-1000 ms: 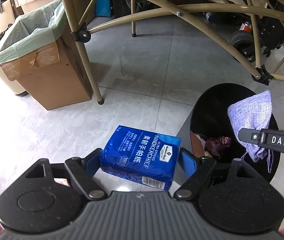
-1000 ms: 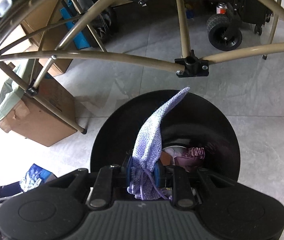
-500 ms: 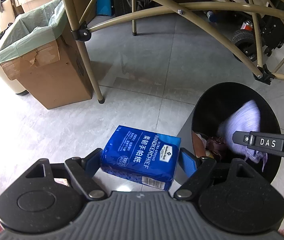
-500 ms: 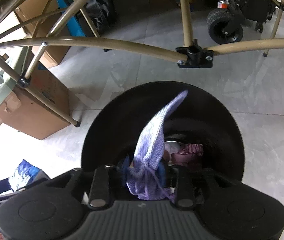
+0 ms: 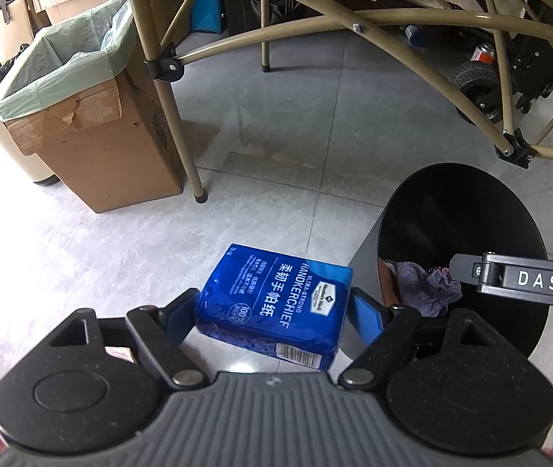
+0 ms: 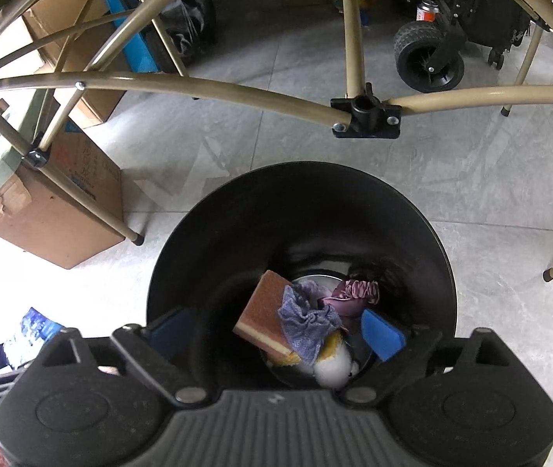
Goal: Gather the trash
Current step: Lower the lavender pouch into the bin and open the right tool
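Right wrist view only: right gripper (image 6: 276, 330) fingers spread, empty, above round black bin (image 6: 424, 233), knitted lilac cloth (image 6: 305, 325) crumpled inside on sponge (image 6: 263, 313), left gripper (image 5: 272, 311) clamping glossy blue tissue pack (image 5: 276, 303) beside bin over tiled floor (image 5: 276, 136).

The left gripper (image 5: 274, 307) clamps a glossy blue plastic handkerchief pack (image 5: 276, 305) between its 2 blue pads (image 5: 364, 313), beside a round black trash bin (image 5: 463, 210).

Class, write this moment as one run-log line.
left hand-held gripper: shut on tissue pack | right hand-held gripper: open | purple cloth: in black bin
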A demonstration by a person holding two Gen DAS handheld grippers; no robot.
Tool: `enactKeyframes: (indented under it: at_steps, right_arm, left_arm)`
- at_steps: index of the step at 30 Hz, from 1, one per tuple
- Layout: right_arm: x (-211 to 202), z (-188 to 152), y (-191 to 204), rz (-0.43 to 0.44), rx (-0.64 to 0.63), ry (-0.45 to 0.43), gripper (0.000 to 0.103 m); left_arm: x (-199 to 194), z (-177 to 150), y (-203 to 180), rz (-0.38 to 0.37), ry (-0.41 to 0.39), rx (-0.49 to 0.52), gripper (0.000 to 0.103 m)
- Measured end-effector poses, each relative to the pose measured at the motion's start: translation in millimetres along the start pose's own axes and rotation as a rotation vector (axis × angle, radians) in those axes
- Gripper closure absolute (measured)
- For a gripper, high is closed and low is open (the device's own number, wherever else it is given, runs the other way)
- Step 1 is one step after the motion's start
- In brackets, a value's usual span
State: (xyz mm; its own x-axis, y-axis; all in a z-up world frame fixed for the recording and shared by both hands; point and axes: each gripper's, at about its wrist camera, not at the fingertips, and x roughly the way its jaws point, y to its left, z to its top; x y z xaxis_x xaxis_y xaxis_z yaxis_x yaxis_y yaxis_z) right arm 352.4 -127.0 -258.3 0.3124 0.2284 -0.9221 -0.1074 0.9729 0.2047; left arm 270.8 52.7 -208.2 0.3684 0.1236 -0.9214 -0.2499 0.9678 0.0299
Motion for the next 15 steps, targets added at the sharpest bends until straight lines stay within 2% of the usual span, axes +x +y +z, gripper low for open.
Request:
enactKeyframes:
  at_steps: [5,15]
  right_arm:
    - [-4,1,1,-0.005,-0.008,-0.008,0.000]
    - [-25,-1,-8,-0.025,-0.047,-0.026,0.000]
  left_arm:
    - [0,0,1,-0.004,0.002,-0.003,0.021]
    - [-6,2,-1,-0.028,-0.009,0.003,0.021]
